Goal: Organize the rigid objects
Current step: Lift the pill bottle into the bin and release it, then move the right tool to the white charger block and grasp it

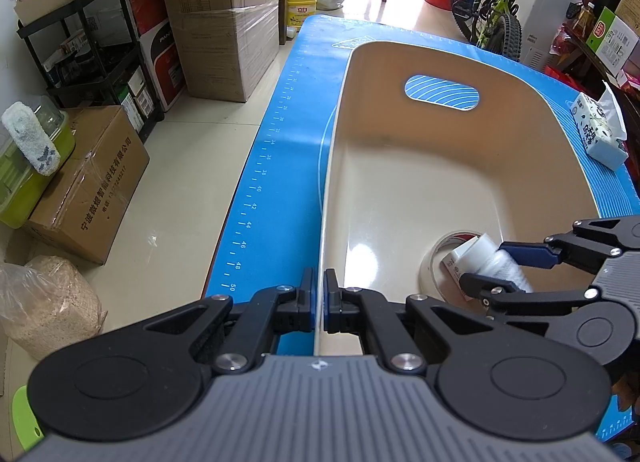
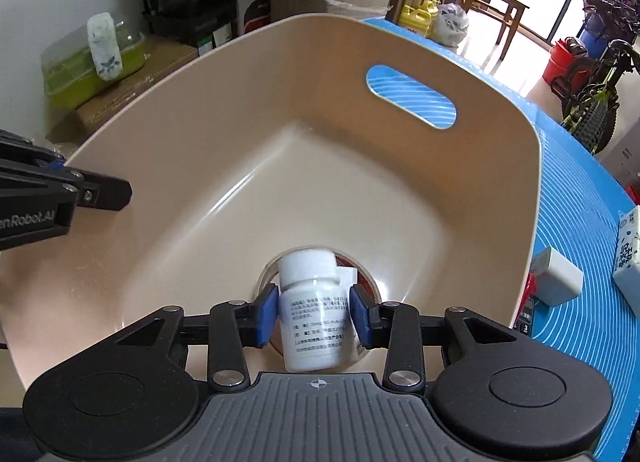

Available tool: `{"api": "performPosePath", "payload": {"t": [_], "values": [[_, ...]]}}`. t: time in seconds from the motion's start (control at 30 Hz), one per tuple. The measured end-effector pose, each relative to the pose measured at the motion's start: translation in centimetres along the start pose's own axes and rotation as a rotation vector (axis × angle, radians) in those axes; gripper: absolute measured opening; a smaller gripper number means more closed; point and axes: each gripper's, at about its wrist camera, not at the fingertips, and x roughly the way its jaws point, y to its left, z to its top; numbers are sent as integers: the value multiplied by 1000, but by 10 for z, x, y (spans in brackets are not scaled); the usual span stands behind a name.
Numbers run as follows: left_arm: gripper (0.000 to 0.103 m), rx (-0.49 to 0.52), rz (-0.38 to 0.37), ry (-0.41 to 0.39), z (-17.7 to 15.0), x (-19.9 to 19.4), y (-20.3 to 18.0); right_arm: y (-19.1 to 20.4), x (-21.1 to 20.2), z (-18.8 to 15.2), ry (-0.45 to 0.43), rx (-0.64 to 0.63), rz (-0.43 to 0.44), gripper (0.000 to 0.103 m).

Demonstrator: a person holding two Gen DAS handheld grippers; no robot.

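The blue mat (image 1: 276, 181) carries ruler numbers to 50; the left gripper (image 2: 104, 191) reads "enRobot.AI".

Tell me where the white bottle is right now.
The white bottle is inside the beige basin, low in the right wrist view, between the right gripper jaws, over a tape roll.

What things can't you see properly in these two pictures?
- Tape roll, right wrist view: mostly covered by the white bottle.
- Bottle label: print too small to read.
- Bottle's base: hidden behind the right gripper body.
- Tissue pack: cut off by the picture edge.
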Motion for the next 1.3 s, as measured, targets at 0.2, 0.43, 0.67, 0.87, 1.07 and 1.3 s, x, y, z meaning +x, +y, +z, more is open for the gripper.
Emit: {"api": "performPosePath", "payload": {"t": [0.2,0.43,0.67,0.87,1.07,1.3], "values": [[5,0,0,0,0,0,0,-12,-26,1,-88,33,17,52],[5,-1,1,0,0,0,-1,-51,-66,2,-228,103,-7,52],[5,0,0,3,1,0,0,-102,-94,-13,-304,182,-99,52],[5,0,1,1,0,0,-1,-147,-86,-34,-297,260,-200,52],[5,-1,2,0,0,-1,-3,-186,-53,-48,-228,337,-226,60],[5,-2,1,0,0,-1,-2,-193,-17,-46,-205,352,-235,61]]}}
